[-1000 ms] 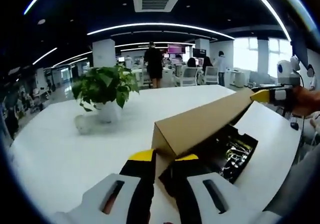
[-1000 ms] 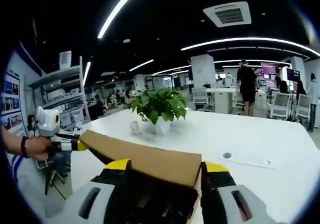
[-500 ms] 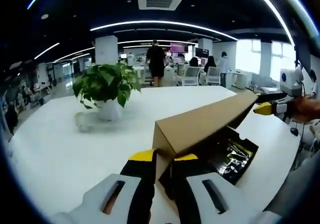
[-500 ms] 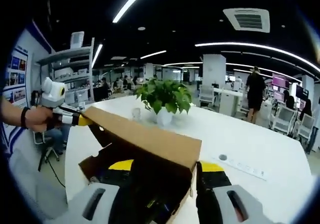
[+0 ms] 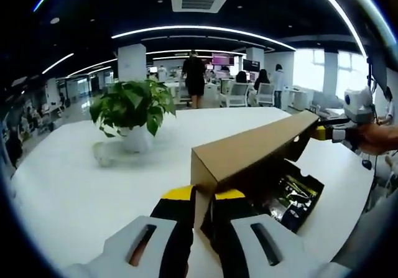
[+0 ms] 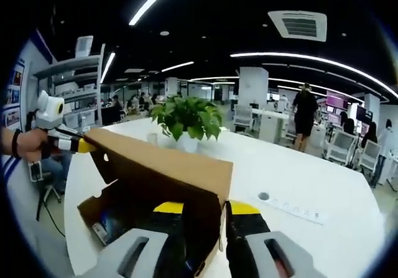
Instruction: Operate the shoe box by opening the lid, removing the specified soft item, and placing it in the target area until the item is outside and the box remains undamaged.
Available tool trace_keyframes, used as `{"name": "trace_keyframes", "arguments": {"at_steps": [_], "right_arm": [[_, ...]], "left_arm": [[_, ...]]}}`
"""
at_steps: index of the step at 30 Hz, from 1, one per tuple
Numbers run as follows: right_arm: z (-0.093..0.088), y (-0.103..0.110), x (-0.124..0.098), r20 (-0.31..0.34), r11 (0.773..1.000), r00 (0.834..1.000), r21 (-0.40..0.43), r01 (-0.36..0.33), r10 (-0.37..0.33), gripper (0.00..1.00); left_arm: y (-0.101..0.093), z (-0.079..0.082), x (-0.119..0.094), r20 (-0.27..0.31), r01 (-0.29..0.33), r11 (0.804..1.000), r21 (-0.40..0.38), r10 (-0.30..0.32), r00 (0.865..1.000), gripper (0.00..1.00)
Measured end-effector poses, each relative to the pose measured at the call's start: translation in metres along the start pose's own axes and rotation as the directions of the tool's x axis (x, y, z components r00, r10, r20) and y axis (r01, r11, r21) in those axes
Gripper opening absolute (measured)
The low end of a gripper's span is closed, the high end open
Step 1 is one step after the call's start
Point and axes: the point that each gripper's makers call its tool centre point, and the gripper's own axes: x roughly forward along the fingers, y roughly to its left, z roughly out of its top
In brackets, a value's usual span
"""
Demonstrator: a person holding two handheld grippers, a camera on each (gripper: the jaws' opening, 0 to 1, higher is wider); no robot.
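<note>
Clearly, the cardboard shoe box (image 5: 283,185) is seen near the bench (image 5: 68,191) corner, w/ bare white surface stretching away toward the potted plant (image 5: 130,107) and well beyond; the bench edge is close on the box's near side in the right gripper view. The brown lid (image 5: 249,150) is held raised and tilted over the box, hinged along its far long edge.

Left gripper (image 5: 198,197): jaws clenched on one end corner of the lid, the cardboard edge pinched between the yellow-tipped fingers. Right gripper (image 6: 202,208): jaws grasping the opposite end of the lid (image 6: 158,172), the flap passing between them. Each gripper is also seen from the other's view at the lid's far corner, held in a hand (image 5: 376,138).

Inside the box (image 6: 106,213), dark contents w/ glossy wrapping are visible; the soft item can't be made out separately. No legible writing on box or lid; a thin white strip (image 6: 292,209) lies flat on the bench, its marks too small to read.

Vs. 0.5 s ago: the right jaws, then straddling the lid w/ a wide gap, are now closed in on its edge; lid angle roughly unchanged.
</note>
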Motion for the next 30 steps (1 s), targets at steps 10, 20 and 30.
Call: {"name": "trace_keyframes", "arguments": {"at_steps": [10, 20, 30], "right_arm": [[-0.001, -0.018, 0.009, -0.006, 0.999, 0.999, 0.022, 0.038, -0.038, 0.01], [-0.003, -0.027, 0.023, -0.013, 0.998, 0.999, 0.048, 0.046, -0.045, 0.00], [-0.001, -0.030, 0.029, -0.019, 0.998, 0.999, 0.044, 0.038, -0.037, 0.00]], "left_arm": [[0.007, 0.004, 0.008, 0.014, -0.004, 1.000, -0.003, 0.004, 1.000, 0.06], [0.013, 0.009, 0.018, 0.024, -0.010, 1.000, -0.001, 0.010, 1.000, 0.06], [0.019, 0.013, 0.028, 0.031, -0.018, 1.000, -0.007, 0.018, 0.999, 0.05]]}}
